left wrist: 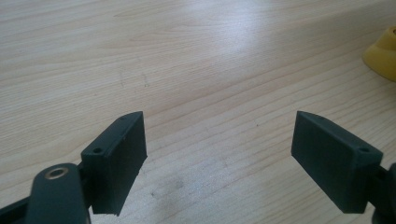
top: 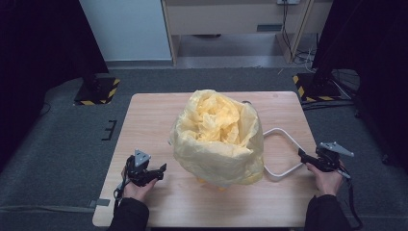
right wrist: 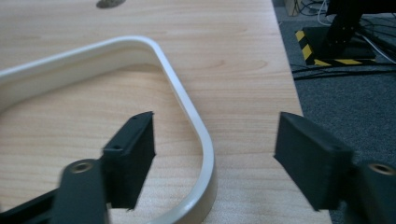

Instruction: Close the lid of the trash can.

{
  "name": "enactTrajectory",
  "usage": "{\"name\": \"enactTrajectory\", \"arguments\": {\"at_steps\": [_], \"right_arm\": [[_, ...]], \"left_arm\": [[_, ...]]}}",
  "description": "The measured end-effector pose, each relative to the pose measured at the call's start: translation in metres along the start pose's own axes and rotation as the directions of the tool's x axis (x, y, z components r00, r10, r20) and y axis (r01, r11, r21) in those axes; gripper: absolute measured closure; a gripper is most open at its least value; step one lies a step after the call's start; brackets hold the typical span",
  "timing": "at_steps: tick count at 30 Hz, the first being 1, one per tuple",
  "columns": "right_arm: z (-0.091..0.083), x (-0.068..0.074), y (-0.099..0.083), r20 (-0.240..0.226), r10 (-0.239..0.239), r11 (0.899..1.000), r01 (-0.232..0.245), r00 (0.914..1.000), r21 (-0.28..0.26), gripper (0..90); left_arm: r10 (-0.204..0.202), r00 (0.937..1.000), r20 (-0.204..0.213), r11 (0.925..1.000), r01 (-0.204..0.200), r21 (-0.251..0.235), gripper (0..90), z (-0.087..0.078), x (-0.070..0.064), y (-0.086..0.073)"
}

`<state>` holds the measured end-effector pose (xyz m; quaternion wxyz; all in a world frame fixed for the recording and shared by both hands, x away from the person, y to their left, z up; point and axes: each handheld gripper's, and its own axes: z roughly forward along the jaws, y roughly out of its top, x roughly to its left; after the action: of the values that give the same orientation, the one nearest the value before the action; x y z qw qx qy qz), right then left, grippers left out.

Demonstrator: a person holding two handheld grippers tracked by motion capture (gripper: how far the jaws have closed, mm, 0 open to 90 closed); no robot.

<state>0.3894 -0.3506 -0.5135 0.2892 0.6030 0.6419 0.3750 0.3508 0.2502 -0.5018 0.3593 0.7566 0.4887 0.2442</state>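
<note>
Right gripper (right wrist: 215, 144): jaws gaping wide, pinching nothing; it is hovering over the bend of the white handle (right wrist: 187, 100), one jaw on either side of it

Left gripper (left wrist: 219, 154): jaws spread apart too, gripping nothing; it is pointing across bare wood, well left of the bag

White handle: lying flat on the table (top: 149, 120); its loop is sticking out from under the bag's right side

Yellow bag (top: 219, 139): sitting mid-table between both grippers, crumpled, mouth standing open upward

The high view looks forward and down over the whole counter (top: 159, 115); each claw view skims low and close across that same wood.
</note>
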Motion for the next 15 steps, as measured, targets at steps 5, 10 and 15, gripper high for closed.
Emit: {"name": "enactTrajectory", "arguments": {"at_steps": [5,10,15], "right_arm": [[0.011,0.005,-0.001,-0.024,-0.059,0.997,0.059,0.998,0.039,41.8],[0.022,0.008,-0.002,-0.051,-0.076,0.993,0.081,0.9958,0.091,56.4],[0.026,0.008,-0.004,-0.057,-0.097,0.985,0.104,0.9937,0.135,70.6]], "left_arm": [[0.001,1.0,0.0,1.0,-0.001,-0.004,18.0,0.0,-0.001,0.0],[-0.004,1.0,-0.002,1.0,0.004,-0.006,18.0,-0.001,0.0,0.0],[-0.001,1.0,0.003,1.0,0.001,-0.004,18.1,-0.001,0.0,0.0]]}}
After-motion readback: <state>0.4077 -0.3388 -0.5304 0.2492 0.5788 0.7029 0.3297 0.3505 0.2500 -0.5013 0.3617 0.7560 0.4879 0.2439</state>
